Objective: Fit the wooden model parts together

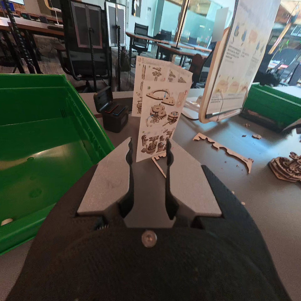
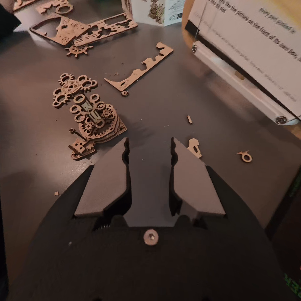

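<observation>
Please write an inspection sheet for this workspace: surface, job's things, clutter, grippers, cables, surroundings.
Surface: dark table with wood crumbs.
Job's things: part-built gear model; loose ring piece; small peg; notched offcut strip; punched-out sheets.
Clutter: green bin; black case; standing instruction leaflet.
Grippers: left gripper open, empty; right gripper open, empty.
Cables: nothing seen.
Surroundings: office desks and chairs.

The half-built wooden model (image 2: 91, 120) stands on the dark bench (image 2: 162, 105), a stack of gear plates with ringed branches tilting up from it and a small crank at its near side. Beyond it lies a flat offcut strip (image 2: 140, 71) with a tiny gear (image 2: 125, 93) at its corner. A ship's wheel (image 2: 78, 49) rests beside emptied part sheets (image 2: 101, 29). A ring piece (image 2: 245, 156), a small peg (image 2: 189, 119) and a slotted tab (image 2: 194, 147) lie scattered apart.
</observation>
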`<action>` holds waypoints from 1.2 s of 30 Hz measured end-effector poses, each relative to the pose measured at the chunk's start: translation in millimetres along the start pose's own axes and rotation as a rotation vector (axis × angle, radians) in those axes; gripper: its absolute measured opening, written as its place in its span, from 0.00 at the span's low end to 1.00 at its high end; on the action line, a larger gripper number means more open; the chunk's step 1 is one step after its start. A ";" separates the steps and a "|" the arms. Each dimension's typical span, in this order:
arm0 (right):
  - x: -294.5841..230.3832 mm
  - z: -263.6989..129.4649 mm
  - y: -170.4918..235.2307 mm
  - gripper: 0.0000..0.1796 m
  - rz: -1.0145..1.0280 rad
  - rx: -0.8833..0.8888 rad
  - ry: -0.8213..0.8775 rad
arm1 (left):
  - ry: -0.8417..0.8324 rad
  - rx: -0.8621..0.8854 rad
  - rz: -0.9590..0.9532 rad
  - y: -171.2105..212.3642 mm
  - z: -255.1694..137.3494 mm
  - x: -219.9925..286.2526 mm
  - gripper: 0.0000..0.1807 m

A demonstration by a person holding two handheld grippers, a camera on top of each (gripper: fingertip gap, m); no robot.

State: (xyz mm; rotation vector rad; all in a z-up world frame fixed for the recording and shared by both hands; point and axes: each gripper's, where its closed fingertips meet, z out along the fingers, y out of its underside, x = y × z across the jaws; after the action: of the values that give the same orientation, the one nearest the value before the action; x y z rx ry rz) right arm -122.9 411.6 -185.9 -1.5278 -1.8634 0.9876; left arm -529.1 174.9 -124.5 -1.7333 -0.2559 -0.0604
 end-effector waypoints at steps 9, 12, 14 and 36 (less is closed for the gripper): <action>24.2 0.3 8.2 0.26 0.055 0.024 0.071 | -0.054 -0.016 0.016 3.7 5.4 -6.1 0.20; 24.3 4.2 5.9 0.26 0.038 0.052 0.068 | -0.051 0.004 0.004 0.6 3.9 -4.3 0.20; 26.8 7.3 4.1 0.26 0.001 0.076 0.088 | -0.060 -0.004 0.014 1.4 3.2 -4.3 0.20; 61.1 14.6 10.9 0.28 -0.015 0.138 0.277 | -0.048 -0.046 0.110 -2.6 -23.2 -10.5 0.20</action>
State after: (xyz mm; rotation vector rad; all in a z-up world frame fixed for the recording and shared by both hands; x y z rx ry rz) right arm -141.2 469.1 -206.2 -1.4826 -1.5797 0.8310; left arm -537.4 151.2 -119.7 -1.7928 -0.1952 0.0565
